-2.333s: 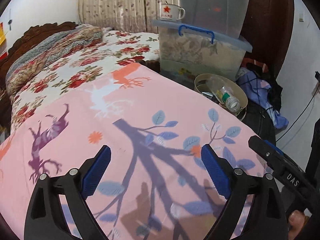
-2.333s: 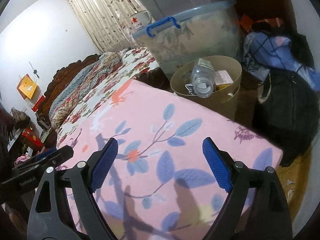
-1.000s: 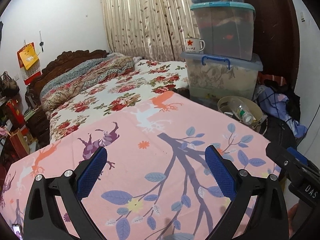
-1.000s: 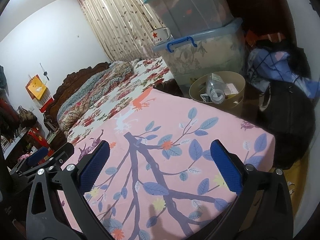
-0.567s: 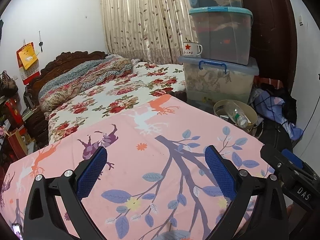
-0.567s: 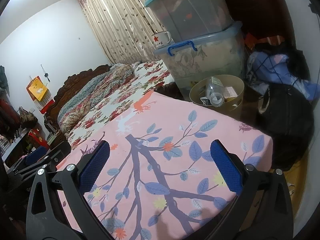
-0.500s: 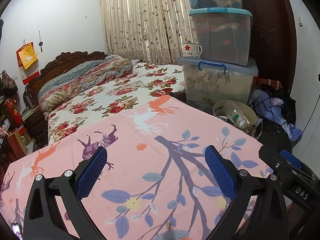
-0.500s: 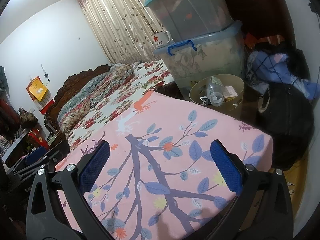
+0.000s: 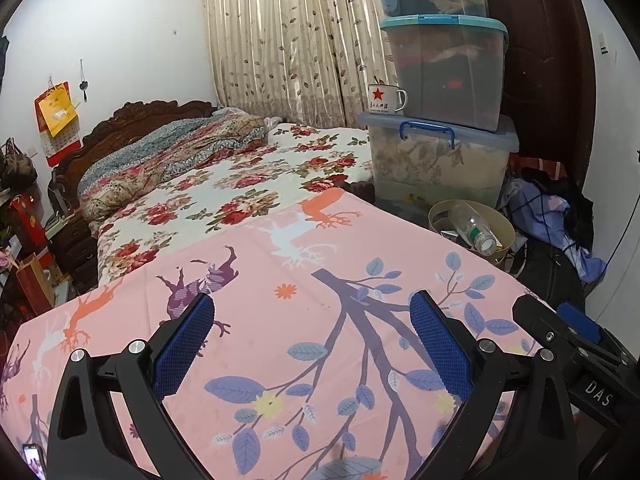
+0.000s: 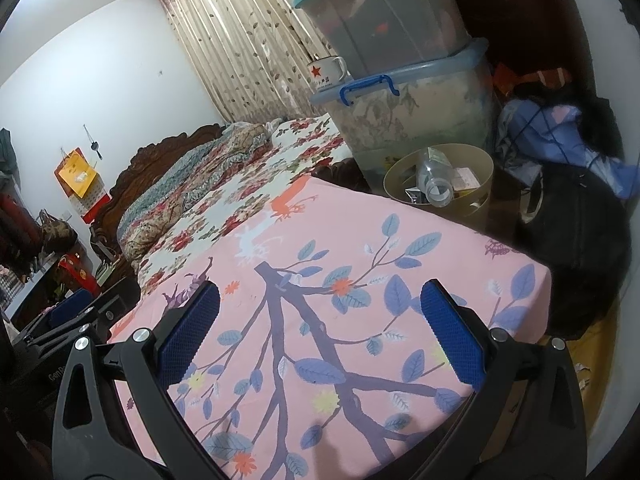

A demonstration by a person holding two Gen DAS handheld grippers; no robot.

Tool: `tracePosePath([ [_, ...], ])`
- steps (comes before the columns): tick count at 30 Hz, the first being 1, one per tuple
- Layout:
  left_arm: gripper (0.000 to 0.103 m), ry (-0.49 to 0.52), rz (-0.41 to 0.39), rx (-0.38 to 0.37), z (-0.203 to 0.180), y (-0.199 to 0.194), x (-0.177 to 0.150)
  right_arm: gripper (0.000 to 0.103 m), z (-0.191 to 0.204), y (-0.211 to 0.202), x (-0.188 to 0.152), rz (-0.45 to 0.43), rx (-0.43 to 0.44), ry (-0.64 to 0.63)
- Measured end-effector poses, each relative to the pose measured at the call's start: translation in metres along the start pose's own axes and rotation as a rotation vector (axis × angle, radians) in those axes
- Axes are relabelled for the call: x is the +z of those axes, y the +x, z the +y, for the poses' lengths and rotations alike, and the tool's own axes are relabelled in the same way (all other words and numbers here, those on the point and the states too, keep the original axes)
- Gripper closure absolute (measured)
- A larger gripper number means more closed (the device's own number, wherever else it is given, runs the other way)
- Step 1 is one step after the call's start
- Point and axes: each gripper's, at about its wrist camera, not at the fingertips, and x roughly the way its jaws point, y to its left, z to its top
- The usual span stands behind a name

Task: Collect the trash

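A tan round waste bin (image 9: 505, 227) (image 10: 483, 168) stands on the floor beyond the far right corner of the pink sheet. A clear plastic bottle (image 9: 472, 229) (image 10: 434, 180) and bits of packaging lie inside it. My left gripper (image 9: 310, 326) hangs open over the pink printed sheet (image 9: 304, 280), nothing between its blue pads. My right gripper (image 10: 320, 314) is open too, above the same sheet (image 10: 320, 264), well short of the bin. Each gripper shows at the edge of the other's view.
Stacked clear storage boxes (image 9: 440, 160) with an enamel mug (image 9: 386, 99) stand behind the bin. Clothes and a dark bag (image 10: 572, 208) lie on the floor at right. A floral bed (image 9: 224, 184) with a wooden headboard fills the back left. Curtains (image 9: 288, 40) hang behind.
Both grippers have drawn back and risen from the bin end of the sheet, so more of the room shows. In the last half second they barely move. Both stay open.
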Motion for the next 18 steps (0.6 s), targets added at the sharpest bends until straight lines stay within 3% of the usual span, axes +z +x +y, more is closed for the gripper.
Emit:
tracePosePath([
  [18, 0.009, 0.004, -0.002, 0.029, -0.0012, 0.0, -0.0012, 0.004, 0.0021, 0.0013, -0.0028, 0.005, 0.004, 0.003],
])
